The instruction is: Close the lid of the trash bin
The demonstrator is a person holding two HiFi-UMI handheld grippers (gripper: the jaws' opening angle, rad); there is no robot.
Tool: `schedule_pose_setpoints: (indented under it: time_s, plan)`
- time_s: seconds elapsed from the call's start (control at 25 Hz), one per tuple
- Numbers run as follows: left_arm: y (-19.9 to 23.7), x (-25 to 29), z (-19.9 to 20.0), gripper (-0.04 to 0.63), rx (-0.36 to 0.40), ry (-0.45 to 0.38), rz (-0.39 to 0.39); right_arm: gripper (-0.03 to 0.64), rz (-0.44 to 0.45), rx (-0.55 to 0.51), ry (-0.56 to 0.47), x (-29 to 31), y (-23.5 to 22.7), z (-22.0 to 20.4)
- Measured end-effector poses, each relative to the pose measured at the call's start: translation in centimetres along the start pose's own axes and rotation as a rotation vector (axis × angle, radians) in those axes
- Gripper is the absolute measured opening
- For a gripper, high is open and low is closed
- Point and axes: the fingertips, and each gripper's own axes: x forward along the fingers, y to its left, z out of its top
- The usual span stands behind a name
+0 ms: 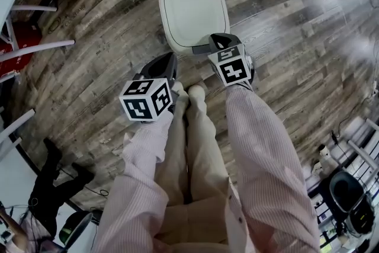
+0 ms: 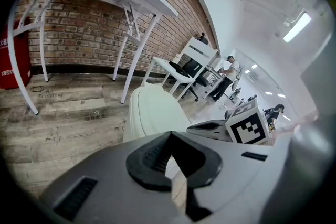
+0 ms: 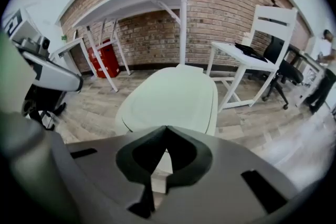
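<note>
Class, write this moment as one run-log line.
bin lid: down | left gripper: shut, empty | right gripper: shut, empty, by lid edge

- Trash bin (image 1: 192,9): we record smooth pale plastic, with a soft satin sheen on the lid.
- Floor (image 1: 89,38): wood-look planks with a weathered grain, mostly matt; we note glossy glare on one side.
- Left gripper (image 1: 170,59), right gripper (image 1: 217,39): matt grey plastic shells, with a dull black ribbed lining inside the jaws.
- Wall (image 3: 236,13): rough, matt brick.
- Table (image 2: 134,34): we list a smooth white painted frame.
- Sleeves (image 1: 266,145): finely striped woven cloth.
- Trousers (image 1: 198,151): plain matt cloth.
</note>
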Motion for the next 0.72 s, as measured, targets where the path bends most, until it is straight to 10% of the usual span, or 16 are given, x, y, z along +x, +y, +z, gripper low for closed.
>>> schedule_pose_setpoints:
  time_s: [0.72]
  plan:
    - [-4.4, -9.4, 9.3, -0.006, 0.074, -0.195, 0.008, 0.003, -0.010, 0.195, -0.301, -13.7, 1.8, 8.7]
